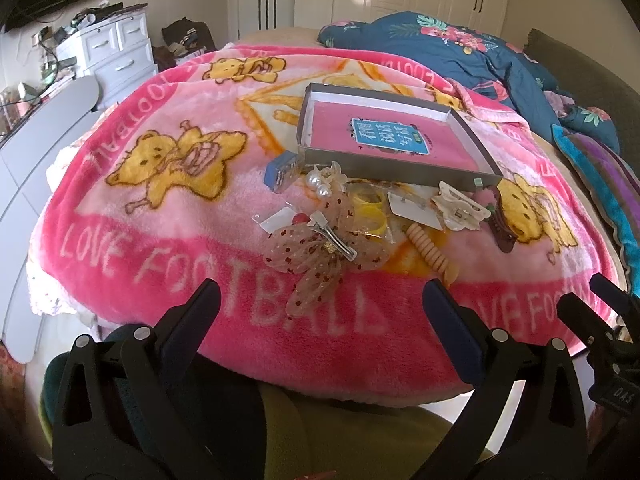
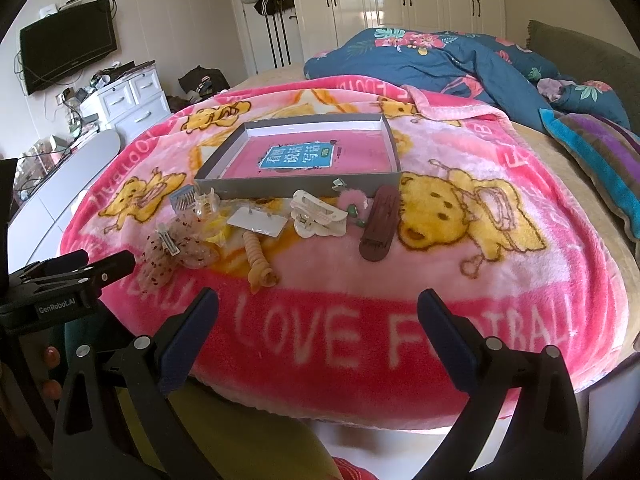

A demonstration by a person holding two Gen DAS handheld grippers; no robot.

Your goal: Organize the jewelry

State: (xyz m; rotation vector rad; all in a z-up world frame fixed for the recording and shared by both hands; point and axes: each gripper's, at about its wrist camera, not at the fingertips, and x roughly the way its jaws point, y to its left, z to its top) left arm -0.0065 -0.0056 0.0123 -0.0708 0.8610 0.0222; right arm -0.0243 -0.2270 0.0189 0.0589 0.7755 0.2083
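Both claws — the left claw (image 1: 322,300) and the right claw (image 2: 318,308) — hung wide open and empty over the pink blanket (image 2: 440,280). The hair accessories — bow clip (image 1: 320,248), brown barrette (image 2: 378,228) — lay scattered just before the grey box (image 2: 224,182).

"LOVE FOOTBALL" runs in white letters across the pink blanket (image 2: 320,344) just ahead of each tool. "GenRobot.AI" stands on the left tool (image 2: 56,304). "DAS" marks the right tool (image 1: 618,394).
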